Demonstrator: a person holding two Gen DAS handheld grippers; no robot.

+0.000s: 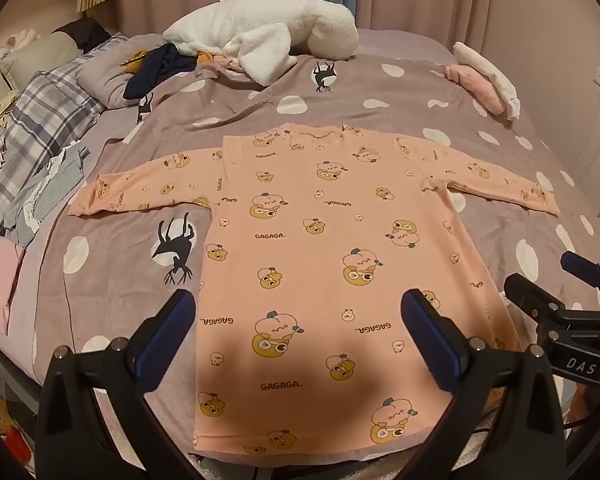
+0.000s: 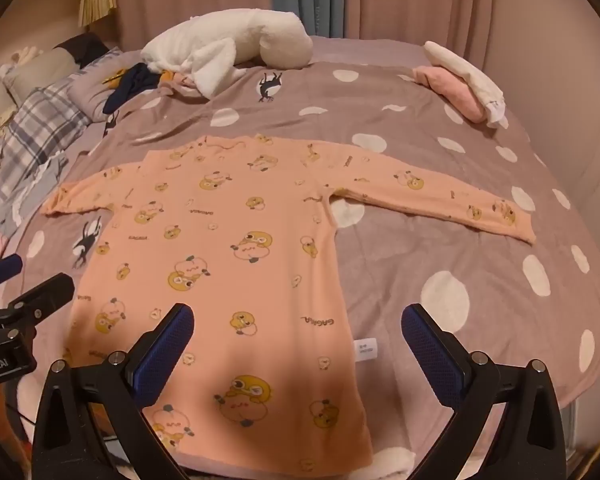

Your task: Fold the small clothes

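Your left gripper point(image 1: 298, 320) hangs with its jaws spread wide and nothing between them, over the hem end of the pink top point(image 1: 332, 248), which lies flat on the bed point(image 1: 112, 248) with its hem at the near edge and its neckline pointing away toward the far edge. So the garment's long axis runs straight ahead of both tongs, and the sleeves run crosswise. Working from the left: the left sleeve point(image 1: 140, 190) stretches out toward the bed's left edge, well ahead of your left gripper and nearer to it than to the other; I judge that is the left hand's reach if you fold sleeves in first. The body sits between the two tongs. The right sleeve point(image 2: 432, 196) reaches toward the bed's right edge, ahead of your right gripper point(image 2: 298, 322), whose jaws are likewise wide apart and empty above the top's right side seam and a small white label point(image 2: 366, 349). The top is peach-pink, long-sleeved, printed with yellow cartoon ducks and lettering, smooth with hardly a wrinkle, fully spread and not yet folded.
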